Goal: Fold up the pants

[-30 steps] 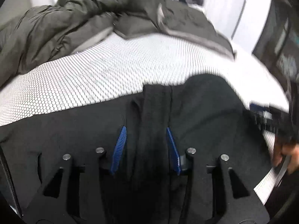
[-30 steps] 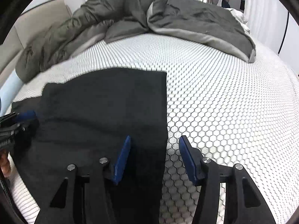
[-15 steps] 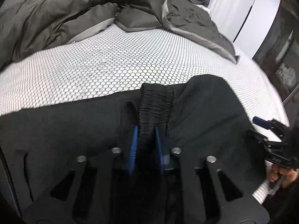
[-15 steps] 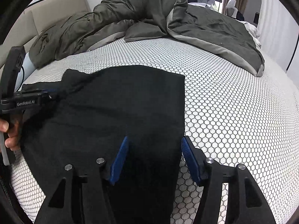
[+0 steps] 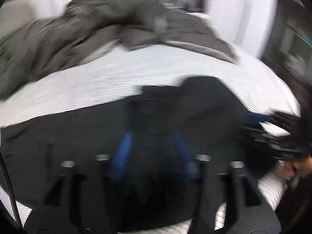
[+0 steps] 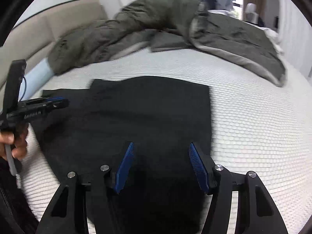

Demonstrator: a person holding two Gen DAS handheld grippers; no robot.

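Note:
Black pants (image 6: pixel 148 117) lie folded flat on the white honeycomb bedspread (image 6: pixel 253 126); they also show in the blurred left wrist view (image 5: pixel 204 107). My left gripper (image 5: pixel 153 146) is open just above the dark cloth, its blue pads apart and nothing between them. It also shows at the left of the right wrist view (image 6: pixel 54 102), over the pants' left edge. My right gripper (image 6: pixel 160 161) is open and empty, low over the near right part of the pants. It shows at the right of the left wrist view (image 5: pixel 273 124).
A rumpled olive-grey duvet (image 6: pixel 156 23) is piled along the far side of the bed. A beige headboard (image 6: pixel 39 29) stands at the back left. White curtains (image 5: pixel 243 9) and dark furniture (image 5: pixel 292 39) lie beyond the bed's right side.
My left gripper has let go of the bunched waistband and opened, moving fast so its view is blurred. The fold now lies flat. My right gripper stayed open and shifted left over the pants.

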